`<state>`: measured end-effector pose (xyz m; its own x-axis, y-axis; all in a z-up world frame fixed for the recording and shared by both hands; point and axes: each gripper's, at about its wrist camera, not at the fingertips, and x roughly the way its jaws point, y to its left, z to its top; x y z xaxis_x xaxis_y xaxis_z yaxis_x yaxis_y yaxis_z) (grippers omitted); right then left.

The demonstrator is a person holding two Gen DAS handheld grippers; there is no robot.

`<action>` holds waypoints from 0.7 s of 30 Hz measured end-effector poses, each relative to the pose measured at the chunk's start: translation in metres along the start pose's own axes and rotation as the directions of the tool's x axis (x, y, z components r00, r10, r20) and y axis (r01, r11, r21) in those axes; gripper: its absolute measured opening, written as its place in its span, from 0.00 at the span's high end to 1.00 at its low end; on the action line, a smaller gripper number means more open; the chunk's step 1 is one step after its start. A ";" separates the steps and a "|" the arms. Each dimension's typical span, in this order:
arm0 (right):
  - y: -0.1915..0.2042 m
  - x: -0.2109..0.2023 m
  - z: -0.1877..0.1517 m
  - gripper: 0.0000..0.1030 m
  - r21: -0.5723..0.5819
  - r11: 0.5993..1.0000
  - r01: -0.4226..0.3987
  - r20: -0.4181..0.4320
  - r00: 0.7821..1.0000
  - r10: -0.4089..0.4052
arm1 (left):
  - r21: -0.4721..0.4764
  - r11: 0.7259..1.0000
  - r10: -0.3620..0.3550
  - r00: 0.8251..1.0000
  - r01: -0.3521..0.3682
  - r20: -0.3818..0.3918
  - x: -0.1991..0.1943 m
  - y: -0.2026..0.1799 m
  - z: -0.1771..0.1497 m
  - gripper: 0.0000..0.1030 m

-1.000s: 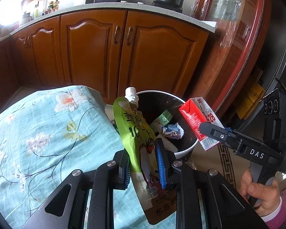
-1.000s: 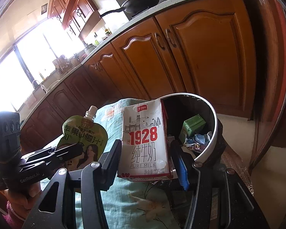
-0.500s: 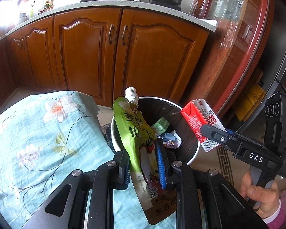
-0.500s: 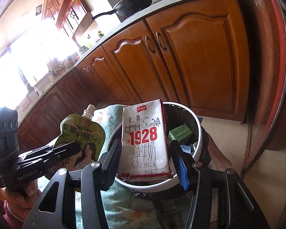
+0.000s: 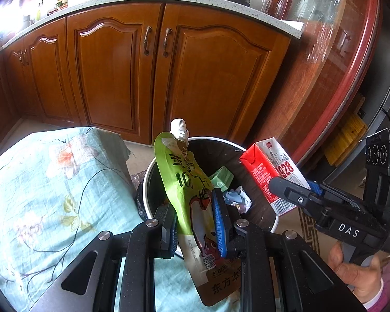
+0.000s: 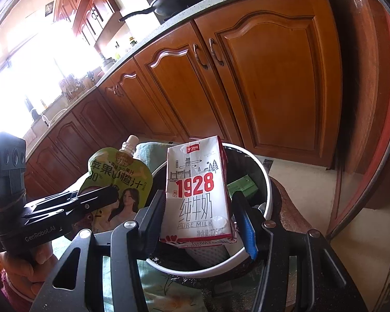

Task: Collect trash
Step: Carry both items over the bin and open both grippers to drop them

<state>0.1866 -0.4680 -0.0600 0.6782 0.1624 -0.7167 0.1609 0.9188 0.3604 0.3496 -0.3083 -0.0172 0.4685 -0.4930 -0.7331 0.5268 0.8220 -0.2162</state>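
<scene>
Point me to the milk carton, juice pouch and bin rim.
milk carton (image 6: 195,189): right wrist view, front face at the red 1928.
juice pouch (image 5: 184,179): left wrist view, green upper body.
bin rim (image 6: 266,182): right wrist view, white right edge.

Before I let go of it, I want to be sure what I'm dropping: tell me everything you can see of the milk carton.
The milk carton is a small paperboard brick, white on its front with a red side and top. It is printed with "1928", "PURE MILK" and a skyline drawing. It stands roughly upright, tilted a little, pinched at its lower half between the right gripper fingers. It hangs over the white-rimmed trash bin, touching nothing else visible. It looks intact, corners slightly creased.
</scene>
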 end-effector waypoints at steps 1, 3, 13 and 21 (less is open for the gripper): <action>-0.001 0.001 0.000 0.49 -0.001 1.000 0.001 -0.004 1.000 -0.001 | 0.000 1.000 0.000 1.000 0.000 -0.004 0.003 0.000 0.001 0.80; -0.002 0.005 0.002 0.49 -0.002 1.000 0.005 -0.012 1.000 -0.005 | 0.000 1.000 0.001 1.000 -0.001 -0.013 0.010 -0.001 0.003 0.80; -0.008 0.019 0.007 0.49 -0.002 1.000 0.016 -0.040 0.999 -0.016 | -0.017 1.000 -0.001 0.998 0.000 -0.055 0.034 0.002 0.010 0.79; -0.007 0.024 0.009 0.49 -0.003 1.000 0.019 -0.064 0.998 -0.019 | -0.029 1.000 -0.003 0.997 0.001 -0.072 0.042 0.000 0.012 0.78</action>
<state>0.2087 -0.4739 -0.0742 0.6279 0.1671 -0.7602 0.1719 0.9228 0.3449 0.3777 -0.3328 -0.0398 0.4145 -0.4738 -0.7770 0.5065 0.8295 -0.2356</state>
